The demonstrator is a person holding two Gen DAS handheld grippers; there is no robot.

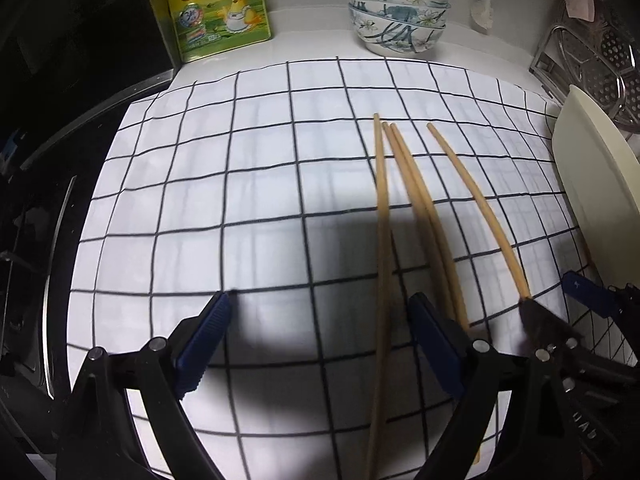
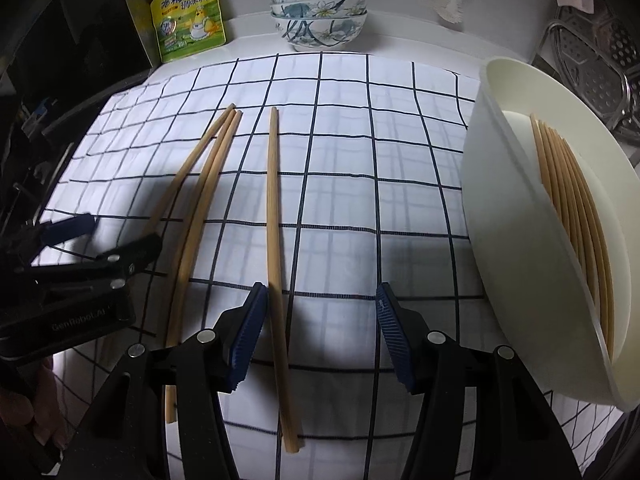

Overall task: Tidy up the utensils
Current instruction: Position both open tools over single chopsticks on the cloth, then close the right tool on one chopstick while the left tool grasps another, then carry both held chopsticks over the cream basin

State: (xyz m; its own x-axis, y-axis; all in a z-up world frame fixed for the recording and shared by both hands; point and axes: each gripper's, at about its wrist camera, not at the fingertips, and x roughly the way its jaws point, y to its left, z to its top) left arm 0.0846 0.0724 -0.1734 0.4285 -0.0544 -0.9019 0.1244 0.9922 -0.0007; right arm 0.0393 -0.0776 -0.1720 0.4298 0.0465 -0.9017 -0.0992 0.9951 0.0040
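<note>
Several wooden chopsticks [image 1: 404, 184] lie loose on a checked cloth [image 1: 260, 184]. In the right wrist view three lie together [image 2: 200, 184] and one lies apart [image 2: 274, 216], between my right gripper's open jaws. My right gripper [image 2: 320, 320] is open and empty just above the cloth; it also shows at the right of the left wrist view [image 1: 548, 300]. My left gripper [image 1: 320, 328] is open and empty, with one chopstick between its jaws. A cream tray [image 2: 496, 216] at the right holds several more chopsticks [image 2: 568, 200].
A stack of floral bowls [image 1: 398, 16] and a yellow seasoning pouch [image 1: 218, 8] stand at the back. A metal steamer rack [image 1: 600, 64] stands at the right behind the tray. A dark stove [image 1: 48, 160] borders the cloth on the left.
</note>
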